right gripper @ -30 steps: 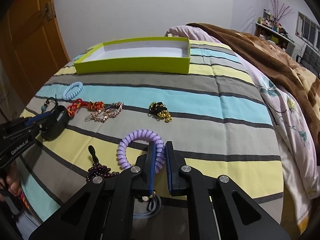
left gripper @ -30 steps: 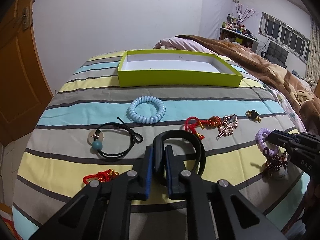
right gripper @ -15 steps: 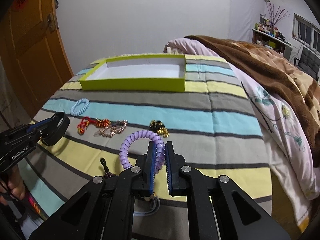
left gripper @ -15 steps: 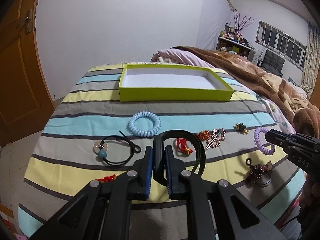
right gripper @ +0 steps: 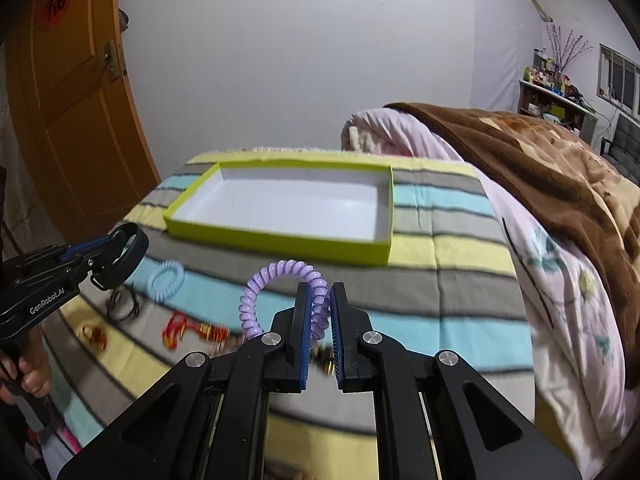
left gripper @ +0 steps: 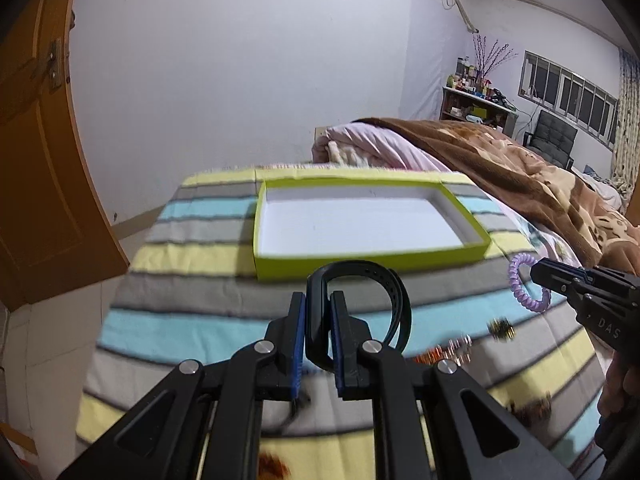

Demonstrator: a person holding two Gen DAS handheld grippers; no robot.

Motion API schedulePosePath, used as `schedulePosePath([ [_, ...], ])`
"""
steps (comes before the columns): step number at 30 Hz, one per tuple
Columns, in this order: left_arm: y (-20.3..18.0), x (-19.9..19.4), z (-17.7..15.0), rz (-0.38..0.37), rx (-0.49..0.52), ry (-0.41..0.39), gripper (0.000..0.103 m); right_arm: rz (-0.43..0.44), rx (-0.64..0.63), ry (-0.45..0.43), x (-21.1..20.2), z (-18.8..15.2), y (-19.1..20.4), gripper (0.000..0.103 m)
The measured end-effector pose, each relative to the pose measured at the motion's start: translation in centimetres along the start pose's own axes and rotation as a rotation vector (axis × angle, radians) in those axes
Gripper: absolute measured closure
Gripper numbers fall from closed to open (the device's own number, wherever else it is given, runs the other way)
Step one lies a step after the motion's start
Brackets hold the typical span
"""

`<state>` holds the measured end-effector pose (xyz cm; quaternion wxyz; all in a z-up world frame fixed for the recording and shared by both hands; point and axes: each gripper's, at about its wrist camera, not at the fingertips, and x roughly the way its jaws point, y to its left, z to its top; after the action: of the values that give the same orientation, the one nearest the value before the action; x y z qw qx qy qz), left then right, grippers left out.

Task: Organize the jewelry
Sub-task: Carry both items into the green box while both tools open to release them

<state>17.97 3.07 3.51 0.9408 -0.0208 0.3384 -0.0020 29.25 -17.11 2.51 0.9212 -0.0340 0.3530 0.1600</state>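
Observation:
My left gripper point(left gripper: 318, 300) is shut on a black wristband point(left gripper: 384, 280) and holds it above the striped bedspread, just short of the near wall of the lime-green box point(left gripper: 372, 258), whose white inside is bare. My right gripper point(right gripper: 319, 292) is shut on a purple coil hair tie point(right gripper: 276, 272), also lifted, before the same box point(right gripper: 280, 240). The left gripper with its band shows in the right wrist view point(right gripper: 114, 250). The right gripper with its coil shows in the left wrist view point(left gripper: 538, 276).
Jewelry lies blurred on the bedspread below: a light blue coil tie point(right gripper: 166, 276), a black cord point(right gripper: 124, 304), red and gold pieces point(right gripper: 192, 328). A brown blanket point(right gripper: 540, 160) covers the right side of the bed. An orange door point(right gripper: 72, 120) stands left.
Both grippers have risen from the bedspread and moved forward toward the green box, each carrying its piece. The box now looks closer and the loose jewelry has dropped low in view.

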Motion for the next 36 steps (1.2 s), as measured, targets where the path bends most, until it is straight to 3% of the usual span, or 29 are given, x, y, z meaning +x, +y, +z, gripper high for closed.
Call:
schedulePosePath([
  [16, 1.3, 10.4, 7.2, 0.013, 0.002, 0.045, 0.091, -0.006, 0.014, 0.031, 10.3, 8.2, -3.1, 0.094],
  [26, 2.6, 16.2, 7.6, 0.056, -0.016, 0.116, 0.090, -0.011, 0.051, 0.104, 16.6, 10.2, -4.5, 0.094],
  [36, 3.1, 17.8, 7.5, 0.089, -0.019, 0.154, 0.090, -0.058, 0.052, 0.173, 19.7, 10.2, -4.7, 0.094],
])
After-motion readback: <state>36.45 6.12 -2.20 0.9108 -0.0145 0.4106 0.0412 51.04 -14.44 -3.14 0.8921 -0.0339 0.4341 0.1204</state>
